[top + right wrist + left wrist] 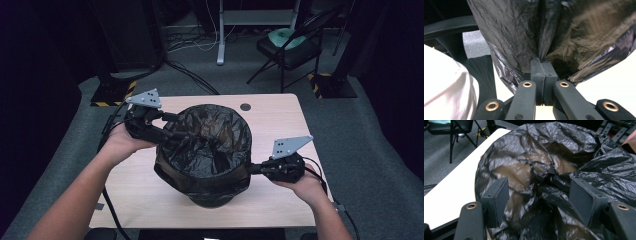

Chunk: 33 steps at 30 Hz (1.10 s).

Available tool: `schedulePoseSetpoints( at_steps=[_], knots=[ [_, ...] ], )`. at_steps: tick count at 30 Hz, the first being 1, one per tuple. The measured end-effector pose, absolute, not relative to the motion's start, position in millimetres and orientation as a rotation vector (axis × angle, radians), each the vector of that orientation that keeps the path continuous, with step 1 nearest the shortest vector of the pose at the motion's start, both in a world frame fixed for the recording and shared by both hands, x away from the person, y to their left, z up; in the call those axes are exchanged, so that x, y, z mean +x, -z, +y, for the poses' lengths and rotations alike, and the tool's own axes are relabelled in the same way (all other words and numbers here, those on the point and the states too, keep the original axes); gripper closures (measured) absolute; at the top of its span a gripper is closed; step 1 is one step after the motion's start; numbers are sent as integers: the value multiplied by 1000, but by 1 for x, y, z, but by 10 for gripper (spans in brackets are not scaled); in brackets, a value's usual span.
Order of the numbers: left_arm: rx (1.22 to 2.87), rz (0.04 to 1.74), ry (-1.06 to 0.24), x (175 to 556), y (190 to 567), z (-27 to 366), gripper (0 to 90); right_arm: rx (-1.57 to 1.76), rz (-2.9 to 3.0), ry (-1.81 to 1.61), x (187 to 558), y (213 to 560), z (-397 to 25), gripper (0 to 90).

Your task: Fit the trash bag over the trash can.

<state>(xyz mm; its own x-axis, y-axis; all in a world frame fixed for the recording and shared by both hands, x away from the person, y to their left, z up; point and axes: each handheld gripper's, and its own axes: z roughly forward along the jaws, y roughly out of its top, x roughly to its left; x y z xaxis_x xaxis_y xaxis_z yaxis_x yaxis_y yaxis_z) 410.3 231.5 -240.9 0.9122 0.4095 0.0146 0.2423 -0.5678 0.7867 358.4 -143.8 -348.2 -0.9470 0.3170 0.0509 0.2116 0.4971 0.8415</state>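
Black plastic film is pinched flat between the closed jaws of the right gripper [541, 65], which probably anchors the bag's lower edge against the bin. Across from it, the left gripper [541, 192] stands wide, jaws straddling a fold at the rim, seemingly ready to tug it down. Crinkled and glossy, the bin liner [210, 140] drapes over a round bin mid-table [280, 107], with its centre sagging inward.

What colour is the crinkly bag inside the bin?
The bag is glossy black, with brownish patches where light shines through. The left gripper view shows it best.
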Motion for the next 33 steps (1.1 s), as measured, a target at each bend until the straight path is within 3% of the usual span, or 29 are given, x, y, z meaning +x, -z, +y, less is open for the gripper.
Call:
schedulePoseSetpoints(
  at_steps=[6, 8, 11, 21, 26, 33],
  knots=[
    [2229, 402, -255, 409, 232, 207, 312, 506, 2597, -1428, 360, 351, -149, 889],
    [2240, 373, -245, 409, 230, 197, 313, 519, 2622, -1426, 360, 347, -149, 779],
    [2273, 334, -222, 410, 228, 180, 318, 535, 2659, -1381, 359, 340, -145, 695],
    [2392, 287, -170, 422, 237, 147, 330, 568, 2741, -1266, 366, 326, -128, 608],
    [2392, 288, -160, 428, 239, 140, 317, 567, 2721, -1273, 366, 327, -126, 644],
    [2420, 283, -126, 434, 249, 124, 313, 525, 2703, -1323, 364, 331, -129, 819]
  ],
)
